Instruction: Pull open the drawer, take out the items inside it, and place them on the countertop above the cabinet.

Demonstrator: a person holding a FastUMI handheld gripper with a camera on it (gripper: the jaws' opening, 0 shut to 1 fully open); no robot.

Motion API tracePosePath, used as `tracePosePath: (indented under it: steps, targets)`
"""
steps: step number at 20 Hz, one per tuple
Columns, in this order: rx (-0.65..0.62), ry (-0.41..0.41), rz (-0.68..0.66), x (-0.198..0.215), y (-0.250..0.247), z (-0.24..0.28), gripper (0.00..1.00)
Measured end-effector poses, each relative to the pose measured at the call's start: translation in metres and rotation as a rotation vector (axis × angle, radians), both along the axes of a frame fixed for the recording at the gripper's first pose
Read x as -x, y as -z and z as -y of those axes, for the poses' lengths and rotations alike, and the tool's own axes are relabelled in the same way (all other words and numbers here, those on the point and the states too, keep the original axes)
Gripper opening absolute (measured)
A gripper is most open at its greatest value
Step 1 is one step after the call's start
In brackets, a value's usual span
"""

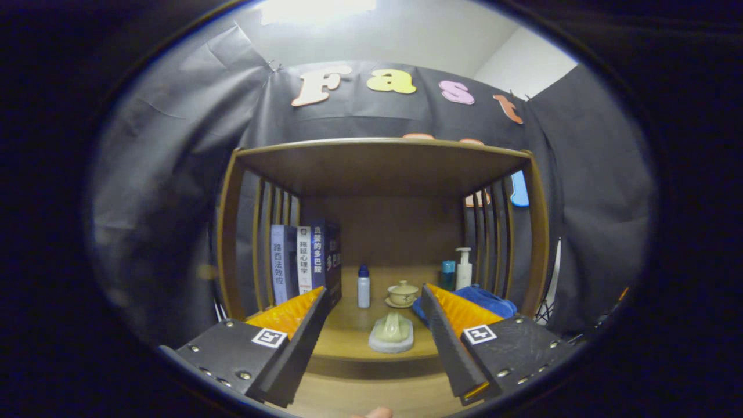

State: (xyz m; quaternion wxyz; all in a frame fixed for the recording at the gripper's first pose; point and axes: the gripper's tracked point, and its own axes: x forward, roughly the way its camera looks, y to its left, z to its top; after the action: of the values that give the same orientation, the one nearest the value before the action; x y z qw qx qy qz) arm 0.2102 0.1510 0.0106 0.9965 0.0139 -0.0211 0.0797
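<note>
A: Gripper view, entry one: gripper (372, 310) released, fingers spread wide, empty.
B: And the shelf (380, 152)?
A: Pale green ornament (392, 333) on its countertop (348, 325), between the fingers; lidded teacup (402, 294) behind, books (305, 261) left.

In the lower middle of the frame, a small pale green figure on a whitish rounded base (392, 335) sits upright near the front edge of the brown wooden countertop (347, 339). It lies between the spread fingers of the gripper (374, 289), and neither finger touches it. Below the countertop's dark front edge, at the bottom centre, a lighter wooden surface (371, 397) shows, but whether it is the drawer, and whether open or closed, cannot be told.
</note>
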Motion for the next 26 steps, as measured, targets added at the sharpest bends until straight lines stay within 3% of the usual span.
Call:
tracePosePath:
  steps: [8, 12, 18, 26]
  targets:
    - [-0.001, -0.026, -0.085, 0.090, 0.064, 0.002, 0.95]
    - [-0.016, 0.032, -0.175, 0.116, 0.101, 0.026, 0.96]
    - [-0.049, 0.067, -0.277, 0.126, 0.148, 0.043, 0.98]
    - [-0.008, 0.046, -0.338, 0.111, 0.176, 0.037, 0.98]
